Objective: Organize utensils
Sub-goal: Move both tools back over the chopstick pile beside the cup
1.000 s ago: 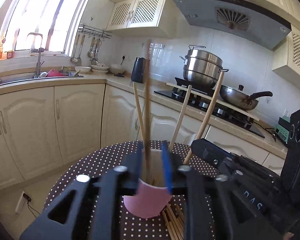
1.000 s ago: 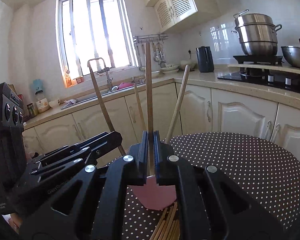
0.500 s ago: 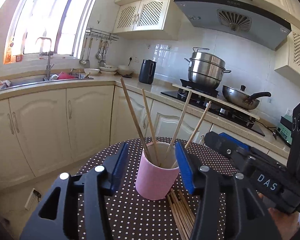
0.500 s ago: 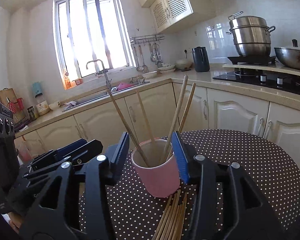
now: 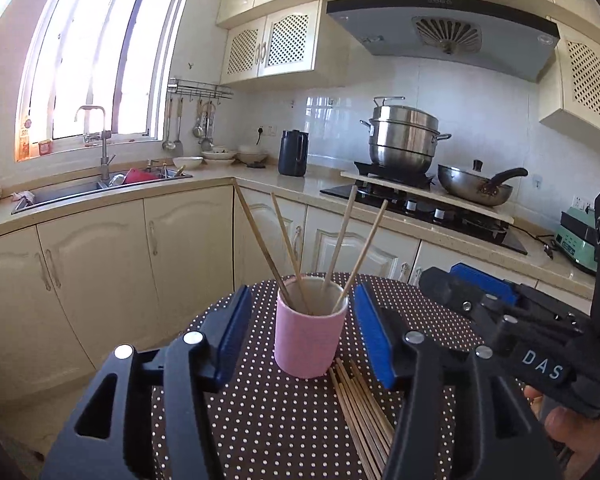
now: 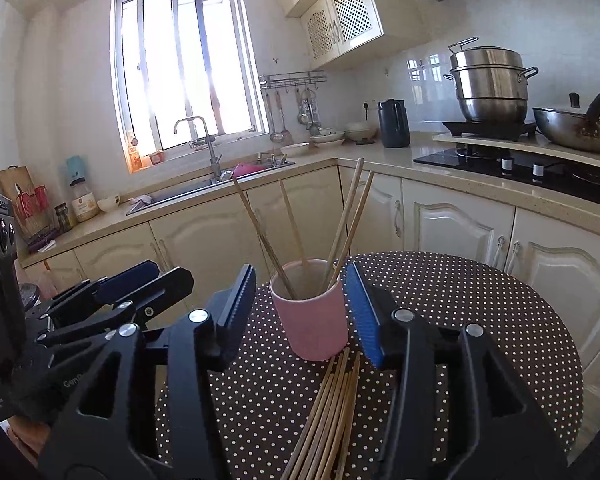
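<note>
A pink cup (image 5: 310, 334) stands upright on the round dotted table (image 5: 268, 416) and holds several wooden chopsticks (image 5: 284, 240) leaning outward. More chopsticks (image 5: 360, 408) lie in a bundle on the table in front of the cup. My left gripper (image 5: 304, 328) is open and empty, its blue pads either side of the cup, clear of it. My right gripper (image 6: 304, 312) is open and empty, also framing the cup (image 6: 312, 320). The loose bundle (image 6: 328, 412) lies below it. Each gripper shows at the side of the other's view.
The table (image 6: 480, 320) stands in a kitchen. Cream cabinets (image 5: 100, 280) and a counter with a sink (image 5: 100, 188) run behind it. A steel pot (image 5: 404, 140) and a pan (image 5: 476, 188) sit on the stove at right.
Both grippers have opened and drawn back from the cup. The chopsticks they held a second ago now stand in the cup.
</note>
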Action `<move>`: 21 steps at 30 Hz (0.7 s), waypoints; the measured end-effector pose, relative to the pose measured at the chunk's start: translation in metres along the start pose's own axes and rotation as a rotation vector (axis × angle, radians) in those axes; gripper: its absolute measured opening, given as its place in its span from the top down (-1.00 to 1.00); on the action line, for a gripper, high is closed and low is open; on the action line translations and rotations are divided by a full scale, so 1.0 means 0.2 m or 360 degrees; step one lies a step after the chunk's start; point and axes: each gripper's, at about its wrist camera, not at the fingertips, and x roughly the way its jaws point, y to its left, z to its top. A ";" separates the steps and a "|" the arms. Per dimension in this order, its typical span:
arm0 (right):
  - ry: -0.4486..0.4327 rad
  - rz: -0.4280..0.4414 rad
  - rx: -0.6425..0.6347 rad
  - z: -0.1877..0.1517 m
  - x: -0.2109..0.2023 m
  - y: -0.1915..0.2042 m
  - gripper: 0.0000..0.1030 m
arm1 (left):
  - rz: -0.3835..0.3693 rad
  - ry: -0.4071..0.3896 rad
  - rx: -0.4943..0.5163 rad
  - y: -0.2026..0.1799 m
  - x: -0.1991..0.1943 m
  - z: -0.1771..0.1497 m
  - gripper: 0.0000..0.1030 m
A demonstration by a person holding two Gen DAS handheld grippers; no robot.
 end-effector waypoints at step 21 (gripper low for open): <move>0.0517 -0.0101 0.0124 -0.36 0.06 -0.25 0.04 | -0.0125 0.0793 0.0059 -0.15 0.33 -0.46 -0.06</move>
